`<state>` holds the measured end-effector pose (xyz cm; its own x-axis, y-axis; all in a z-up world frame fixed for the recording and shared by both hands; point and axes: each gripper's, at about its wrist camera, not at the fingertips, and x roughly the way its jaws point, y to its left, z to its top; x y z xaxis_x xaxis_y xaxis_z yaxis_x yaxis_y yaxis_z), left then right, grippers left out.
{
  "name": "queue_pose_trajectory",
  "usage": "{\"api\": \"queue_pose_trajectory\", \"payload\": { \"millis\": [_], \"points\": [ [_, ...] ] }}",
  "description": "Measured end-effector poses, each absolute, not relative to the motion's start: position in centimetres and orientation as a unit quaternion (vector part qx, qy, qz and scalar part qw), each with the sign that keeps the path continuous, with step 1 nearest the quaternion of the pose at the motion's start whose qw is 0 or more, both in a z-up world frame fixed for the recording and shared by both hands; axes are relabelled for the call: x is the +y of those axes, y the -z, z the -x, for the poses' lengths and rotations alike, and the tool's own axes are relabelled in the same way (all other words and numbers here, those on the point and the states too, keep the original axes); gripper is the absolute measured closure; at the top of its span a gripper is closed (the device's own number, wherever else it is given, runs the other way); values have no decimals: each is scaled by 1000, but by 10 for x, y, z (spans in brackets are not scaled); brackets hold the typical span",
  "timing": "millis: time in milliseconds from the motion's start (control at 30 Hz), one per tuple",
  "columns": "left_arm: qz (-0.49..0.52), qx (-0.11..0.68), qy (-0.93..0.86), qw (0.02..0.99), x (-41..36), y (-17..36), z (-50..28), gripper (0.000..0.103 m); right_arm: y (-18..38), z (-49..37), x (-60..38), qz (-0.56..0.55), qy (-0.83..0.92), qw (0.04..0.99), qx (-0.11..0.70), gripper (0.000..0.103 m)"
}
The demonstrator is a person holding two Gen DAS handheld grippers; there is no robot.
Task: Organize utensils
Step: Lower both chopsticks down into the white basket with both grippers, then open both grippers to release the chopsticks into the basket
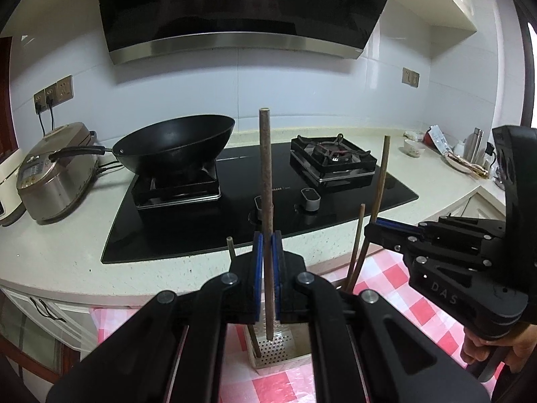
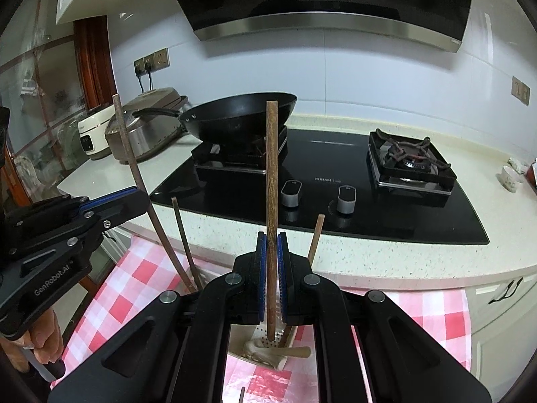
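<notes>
My left gripper is shut on a brown wooden chopstick that stands upright, its lower tip inside the perforated white utensil holder. My right gripper is shut on another wooden chopstick, also upright with its tip in the holder. The right gripper shows in the left wrist view at the right, clamping its stick. The left gripper shows in the right wrist view at the left. More chopsticks lean in the holder. A wooden utensil lies across the holder's rim.
The holder stands on a red-and-white checked cloth in front of a pale counter. Behind are a black gas hob, a black wok on the left burner, a rice cooker, and bowls and bottles at far right.
</notes>
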<state>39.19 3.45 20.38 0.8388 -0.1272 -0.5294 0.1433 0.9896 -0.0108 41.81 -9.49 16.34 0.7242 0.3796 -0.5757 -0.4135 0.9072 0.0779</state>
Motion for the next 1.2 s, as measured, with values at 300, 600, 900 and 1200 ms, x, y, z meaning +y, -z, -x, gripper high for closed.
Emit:
{"api": "queue_pose_trajectory", "payload": {
  "millis": [300,600,900,1200],
  "points": [
    [-17,295,69,953,31,-178,-403,98,-150,-424,-95,29,-211,925,314,95],
    [-16,315,69,947,27,-157,-410,98,-135,-427,-93,34,-211,920,330,95],
    [-9,347,55,936,27,-141,-418,98,-124,-431,-94,34,-212,914,344,95],
    [-16,351,54,935,24,-137,-417,97,-116,-435,-87,42,-215,908,356,95]
  ]
}}
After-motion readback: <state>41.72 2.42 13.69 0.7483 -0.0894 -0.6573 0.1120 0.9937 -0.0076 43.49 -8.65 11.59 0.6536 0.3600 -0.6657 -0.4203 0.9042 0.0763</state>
